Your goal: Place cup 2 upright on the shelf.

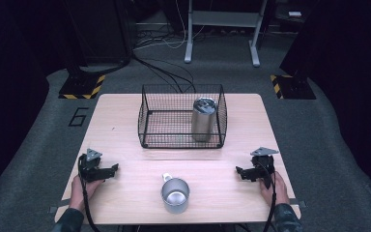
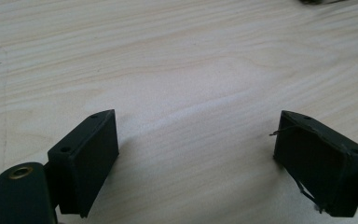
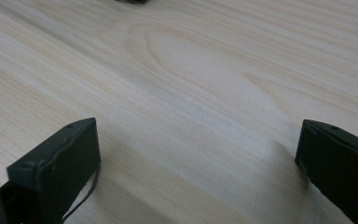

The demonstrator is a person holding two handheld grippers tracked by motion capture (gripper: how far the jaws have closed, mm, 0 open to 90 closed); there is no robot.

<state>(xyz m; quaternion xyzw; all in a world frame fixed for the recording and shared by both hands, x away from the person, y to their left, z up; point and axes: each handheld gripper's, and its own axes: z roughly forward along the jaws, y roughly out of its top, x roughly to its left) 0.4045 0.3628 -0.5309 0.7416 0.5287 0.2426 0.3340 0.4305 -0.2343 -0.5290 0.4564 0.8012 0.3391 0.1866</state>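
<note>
Two hands come in from the near edge of the table (image 1: 125, 121), one at each side. The left hand (image 1: 79, 188) holds the left claw (image 1: 113, 169). The claw lies low over the wood and points to the middle of the table. In the left gripper view its two black jaws are spread wide, and between them is just bare wood. The right hand (image 1: 279, 188) holds the right claw (image 1: 240, 172). It points to the middle too, so the two claws face each other. In the right gripper view its jaws are spread wide as well, with bare wood between them.

Between the two claws, a bit nearer the front edge, stands the mug (image 1: 175, 195). It is shiny metal and stands upright with its open top up. Its handle points away, to the far side. The mug is well apart from both claws, and neither one touches it.

Farther back, in the middle of the table, sits a black wire basket (image 1: 147, 121). A tall metal cup (image 1: 203, 121) stands upright in its right part.

Past the table is grey floor. A big 6 (image 1: 78, 116) is marked on it at the left, and black cables (image 1: 164, 67) run across it.
</note>
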